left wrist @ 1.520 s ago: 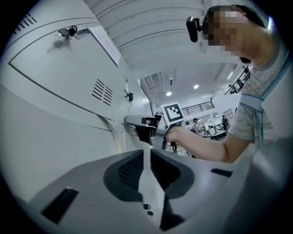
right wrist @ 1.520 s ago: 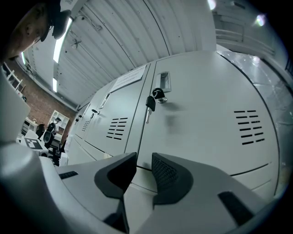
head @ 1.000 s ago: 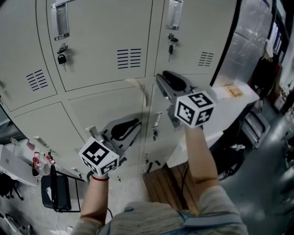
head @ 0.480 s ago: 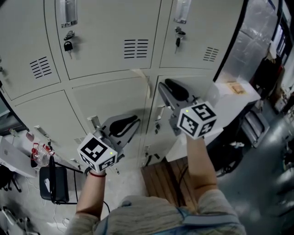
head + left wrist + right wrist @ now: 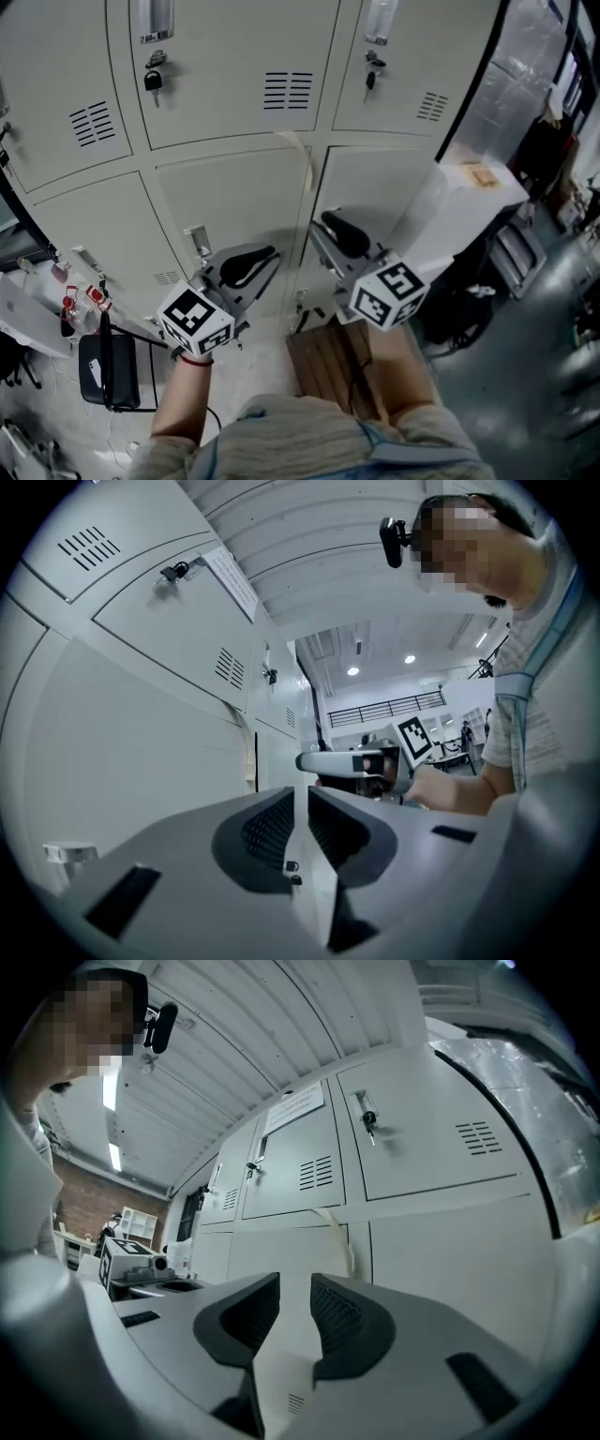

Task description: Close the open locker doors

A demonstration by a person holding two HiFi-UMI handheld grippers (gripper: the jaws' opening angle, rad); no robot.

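Two grippers: your left gripper [image 5: 272, 254] and right gripper [image 5: 327, 221] each have their jaws drawn almost together, with a thin slit between and nothing held.
Ahead of left: the lower middle door [image 5: 234, 202] lies flush in its frame, near the tips.
Ahead of right: the lower right door [image 5: 375, 192] sits shut too. Its left edge runs just left of the tips, below a hanging tape strip [image 5: 302, 159].
Right of right gripper: a white box [image 5: 473, 187] crowds that side.
Below right gripper: a wooden board [image 5: 323, 361] lies on the floor.
Left of left gripper: a black chair [image 5: 112, 389] stands low, well apart.
Change: over the last second your right gripper has drawn back and down from its door, while the left has barely moved.
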